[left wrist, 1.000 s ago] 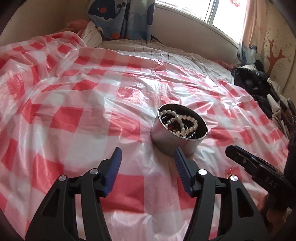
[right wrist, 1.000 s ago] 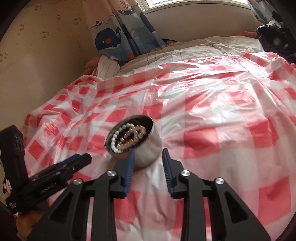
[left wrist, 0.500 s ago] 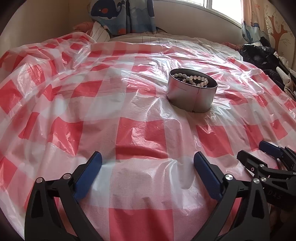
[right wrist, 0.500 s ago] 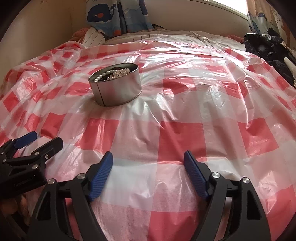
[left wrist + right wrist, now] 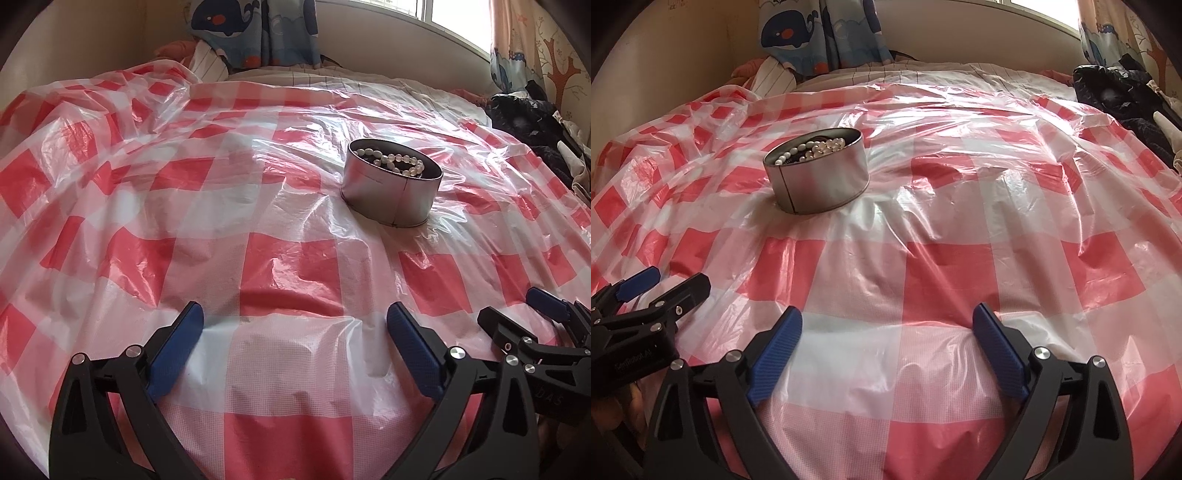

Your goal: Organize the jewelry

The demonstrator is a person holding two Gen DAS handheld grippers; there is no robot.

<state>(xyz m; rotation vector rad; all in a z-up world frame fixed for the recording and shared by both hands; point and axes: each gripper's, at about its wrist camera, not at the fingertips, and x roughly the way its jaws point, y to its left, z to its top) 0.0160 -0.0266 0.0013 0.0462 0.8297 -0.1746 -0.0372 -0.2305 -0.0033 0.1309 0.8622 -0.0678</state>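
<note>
The fingers of the left gripper (image 5: 294, 332) are standing spread wide with nothing between the blue pads (image 5: 176, 349), hanging low over the near part of the bed. The fingers of the right gripper (image 5: 887, 334) are likewise spread wide and holding nothing, low over the same near stretch, just to the right of the left one. Each gripper is showing at the edge of the other's view, the right gripper (image 5: 515, 317) at the near right and the left gripper (image 5: 670, 280) at the near left.

The bed (image 5: 332, 79) is filling both views, with striped bedding showing along its far edge. A crinkled red-and-white checked plastic sheet (image 5: 291, 273) is lying spread over most of it, catching glare from the window (image 5: 454, 22) at the far right. A whale-print curtain (image 5: 255, 33) is hanging at the far left, and a heap of dark clothes (image 5: 528, 118) is lying at the far right edge of the bed.

A round metal tin (image 5: 388, 199) is sitting upright on the sheet, far from both grippers and well apart from them, slightly right of centre in the left wrist view and left of centre (image 5: 820, 181) in the right wrist view. Inside it, strings of pearl beads (image 5: 397, 162) are lying coiled below the rim.
</note>
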